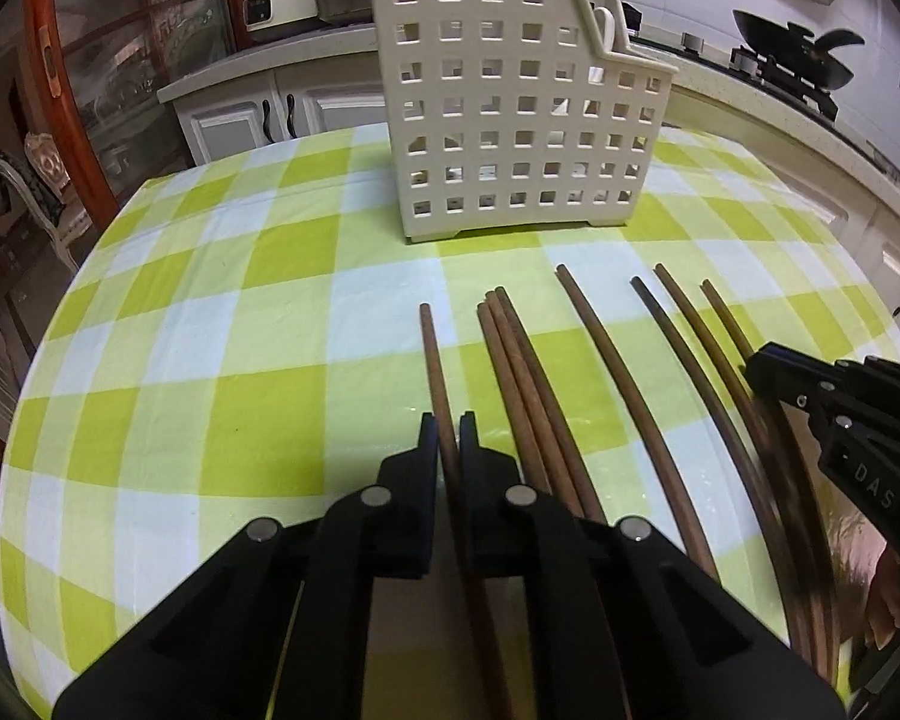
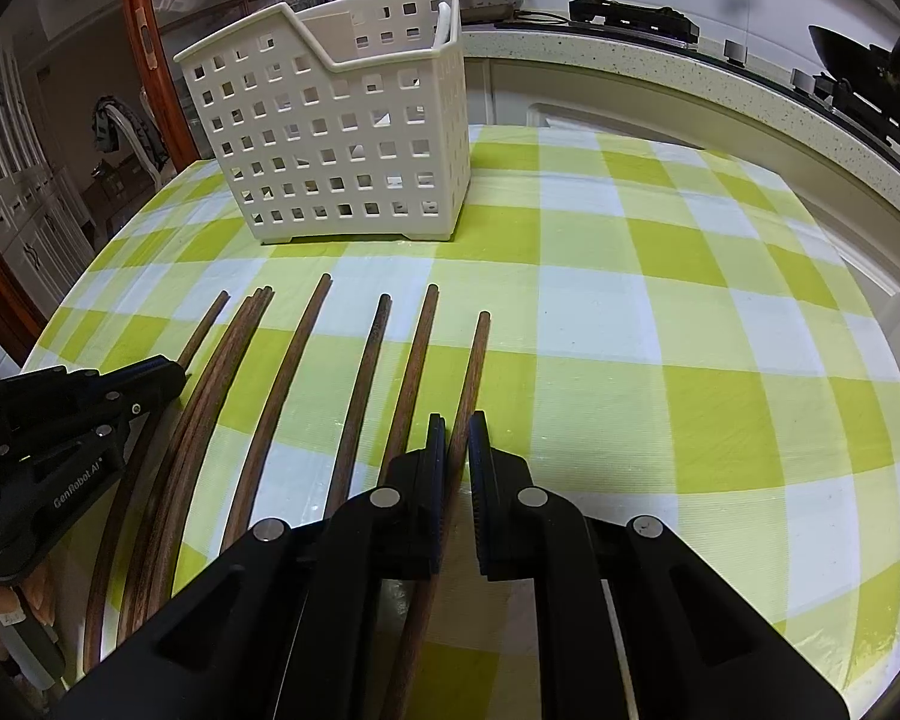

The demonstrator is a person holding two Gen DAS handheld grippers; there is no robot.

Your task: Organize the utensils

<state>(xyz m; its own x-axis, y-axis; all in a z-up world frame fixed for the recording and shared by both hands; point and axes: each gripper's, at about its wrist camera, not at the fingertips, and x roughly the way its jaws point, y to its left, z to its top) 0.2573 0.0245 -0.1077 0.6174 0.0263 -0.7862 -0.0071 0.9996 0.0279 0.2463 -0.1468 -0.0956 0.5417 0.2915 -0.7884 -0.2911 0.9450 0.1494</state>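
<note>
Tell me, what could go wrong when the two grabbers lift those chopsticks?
1. The left gripper pinches the leftmost chopstick well back from its far tip, so it might tilt and slip.
2. The right gripper holds the rightmost chopstick; its neighbour lies close and could get nudged.
3. The slotted basket is tall, so a long swinging chopstick might hit its rim.
</note>
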